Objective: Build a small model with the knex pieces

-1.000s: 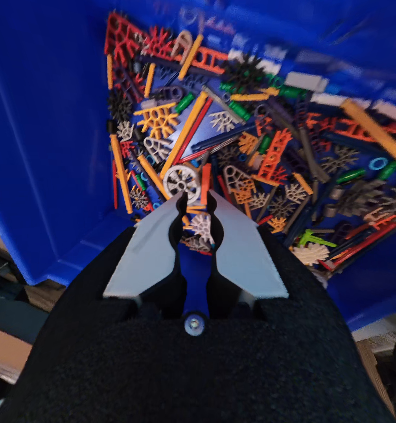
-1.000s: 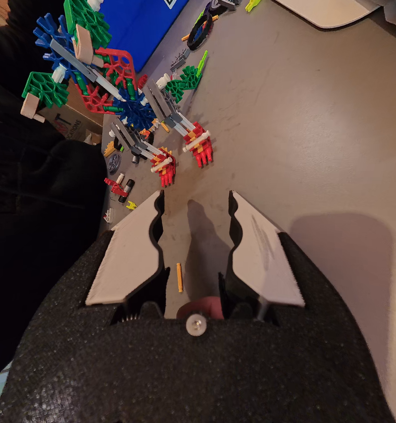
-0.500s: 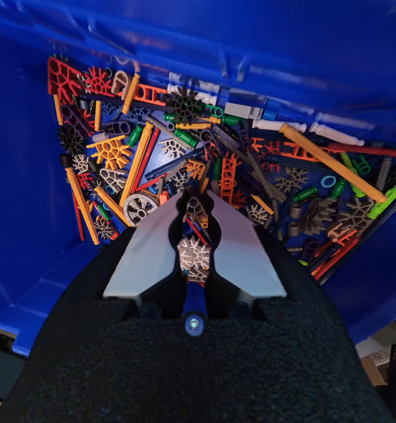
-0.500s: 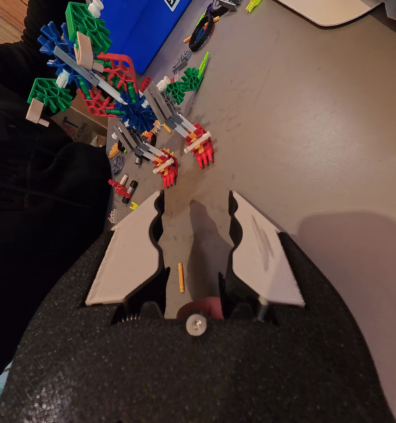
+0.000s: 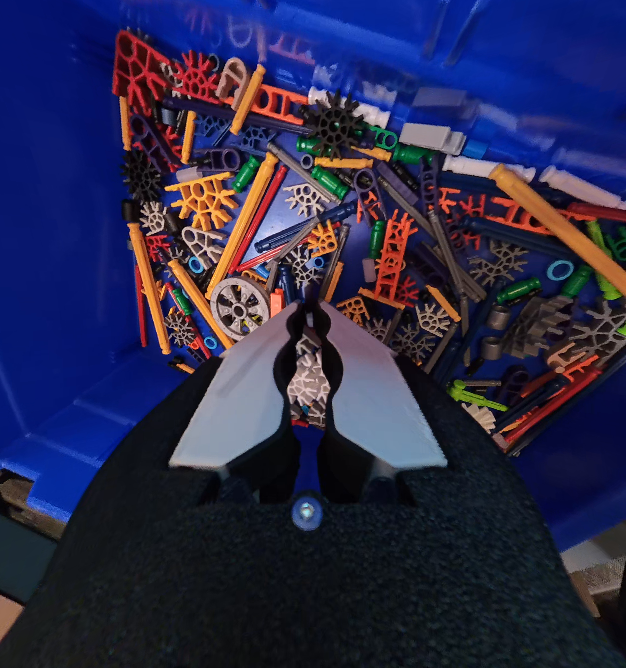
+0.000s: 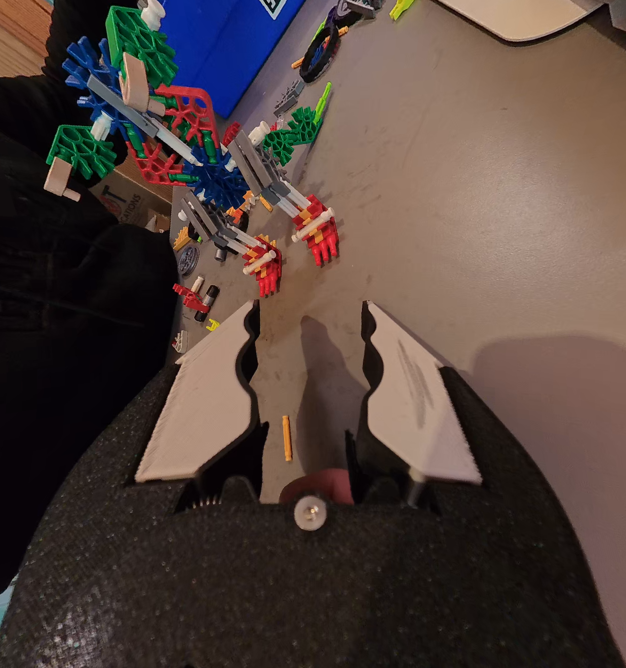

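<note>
Fingers of the left hand-held gripper (image 5: pixel 309 312) are pinching a small grey piece (image 5: pixel 309 318) over the blue bin (image 5: pixel 51 217), wheel (image 5: pixel 239 310) at nine o'clock, while the right hand-held gripper (image 6: pixel 310 307) is gaping above the worktop (image 6: pixel 485 217).

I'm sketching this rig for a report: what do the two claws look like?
Both match. The left claw and right claw each have two pale grey wedge-shaped fingers with wavy black inner pads, rising from a black, grainy foam-like body with a silver screw at centre. No cables show.

Left gripper (image 5: pixel 308 311) w/ black grainy foam body, pale grey wedge fingers, black wavy inner pads, silver centre screw, right gripper (image 6: pixel 310 307) same build, faint grey smudge on one finger
</note>
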Available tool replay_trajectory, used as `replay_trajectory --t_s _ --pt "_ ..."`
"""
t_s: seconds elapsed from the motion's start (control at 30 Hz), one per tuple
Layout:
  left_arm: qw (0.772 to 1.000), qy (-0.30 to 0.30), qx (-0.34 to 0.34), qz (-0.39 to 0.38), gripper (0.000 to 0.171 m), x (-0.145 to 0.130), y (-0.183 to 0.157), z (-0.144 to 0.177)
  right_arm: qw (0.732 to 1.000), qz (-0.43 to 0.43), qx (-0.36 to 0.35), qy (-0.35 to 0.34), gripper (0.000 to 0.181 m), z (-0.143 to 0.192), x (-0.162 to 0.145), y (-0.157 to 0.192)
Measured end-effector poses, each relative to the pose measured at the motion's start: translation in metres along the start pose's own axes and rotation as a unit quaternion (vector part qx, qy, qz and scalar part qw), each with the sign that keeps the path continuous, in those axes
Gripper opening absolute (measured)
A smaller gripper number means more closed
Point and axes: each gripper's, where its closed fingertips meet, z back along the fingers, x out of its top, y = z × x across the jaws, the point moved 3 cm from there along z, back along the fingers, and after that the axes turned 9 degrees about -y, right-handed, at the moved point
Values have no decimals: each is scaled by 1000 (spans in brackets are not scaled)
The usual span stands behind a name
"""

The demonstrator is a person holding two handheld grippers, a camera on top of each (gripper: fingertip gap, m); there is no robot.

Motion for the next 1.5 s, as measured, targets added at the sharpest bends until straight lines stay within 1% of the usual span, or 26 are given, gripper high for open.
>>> replay_trajectory --t_s 0.1,0.2,0.23,0.3,0.43,0.57,0.63,0.8,0.87,1.2,1.33,1.5 --pt "1000 -10 -3 2 10 2 -2 3 1000 -1 0 0 56 0 0 0" --pt "998 -45 -32 -9 18 14 -15 6 1000 -1 1 0 56 0 0 0" --pt "997 -56 -43 -14 23 19 -21 7 1000 -2 1 1 56 0 0 0" --pt "996 -67 -55 -24 24 25 -29 9 1000 -3 1 1 56 0 0 0" --pt "995 -66 -69 -33 28 26 -38 5 1000 -4 3 1 56 0 0 0" --pt "995 -66 -74 -32 27 26 -40 2 1000 -4 3 1 56 0 0 0" --pt "994 -67 -77 -34 23 27 -41 1 1000 -4 4 1 56 0 0 0" --pt "995 -63 -66 -30 22 24 -36 1 1000 -6 5 1 56 0 0 0" --pt "996 -57 -58 -33 17 21 -34 1 1000 -6 5 1 56 0 1 0" --pt "997 -56 -37 -26 15 16 -25 1 1000 -6 5 1 56 0 0 0" --pt "998 -63 -24 -21 8 16 -19 4 1000 -6 5 1 56 0 0 0" --pt "998 -59 -17 -18 8 13 -17 4 1000 -6 5 1 56 0 0 0"
